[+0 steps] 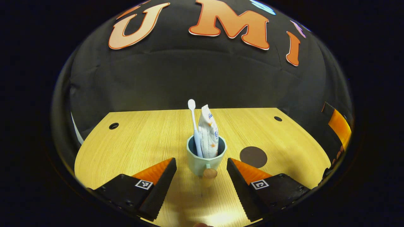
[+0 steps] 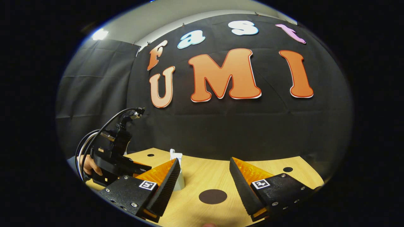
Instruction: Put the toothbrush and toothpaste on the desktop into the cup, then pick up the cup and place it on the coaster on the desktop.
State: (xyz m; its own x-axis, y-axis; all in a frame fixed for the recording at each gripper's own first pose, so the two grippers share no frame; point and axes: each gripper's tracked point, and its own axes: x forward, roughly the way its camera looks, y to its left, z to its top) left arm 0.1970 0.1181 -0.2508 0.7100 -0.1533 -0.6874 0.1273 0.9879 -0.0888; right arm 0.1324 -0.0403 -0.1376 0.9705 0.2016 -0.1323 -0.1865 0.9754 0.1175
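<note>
Cup (image 1: 205, 159) stands on the desk (image 1: 142, 142) just left of the coaster (image 1: 253, 156), toothbrush (image 1: 193, 126) and toothpaste (image 1: 208, 132) upright inside. Likely rigid, smooth and top-heavy; grip its walls low. Left gripper (image 1: 201, 167) gapes wide around it, untouched; right gripper (image 2: 204, 168) is wide, empty.

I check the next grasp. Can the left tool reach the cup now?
Probably yes. The left tool is open, the cup stands between its fingers, and nothing lies between them on the desktop.

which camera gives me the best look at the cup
The left gripper view: the cup stands centred between the open left gripper, toothbrush and toothpaste inside. In the right gripper view a finger mostly hides the cup.
</note>
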